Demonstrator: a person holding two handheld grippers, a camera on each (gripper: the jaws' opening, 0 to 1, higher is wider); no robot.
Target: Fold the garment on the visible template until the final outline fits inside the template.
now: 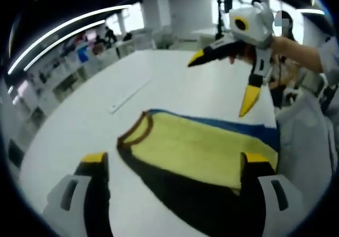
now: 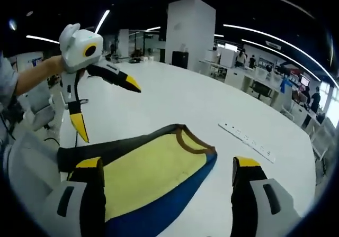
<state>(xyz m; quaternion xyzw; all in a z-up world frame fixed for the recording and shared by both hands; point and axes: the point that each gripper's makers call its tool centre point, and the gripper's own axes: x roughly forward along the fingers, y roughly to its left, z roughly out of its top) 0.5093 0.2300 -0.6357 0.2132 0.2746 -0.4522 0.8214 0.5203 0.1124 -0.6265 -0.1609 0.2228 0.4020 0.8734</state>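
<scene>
A folded garment (image 1: pixel 196 149) lies on the white table (image 1: pixel 79 126), with a yellow panel, a brown collar (image 1: pixel 139 131) and a blue edge. A black area (image 1: pixel 185 200) borders it on the near side; whether that is garment or template I cannot tell. My left gripper (image 1: pixel 175 160) is open just above the garment's near edge, its jaws wide apart. In the same view my right gripper (image 1: pixel 222 81) hovers open above the far side, holding nothing. The right gripper view has the garment (image 2: pixel 151 173) under my open right gripper (image 2: pixel 167 165) and the open left gripper (image 2: pixel 106 106) raised at upper left.
A white power strip (image 1: pixel 130 95) (image 2: pixel 246 139) lies on the table beyond the collar. A person's grey sleeve (image 2: pixel 32 163) and chairs (image 2: pixel 37 112) sit at the table's edge. Desks and people fill the far office (image 2: pixel 265 73).
</scene>
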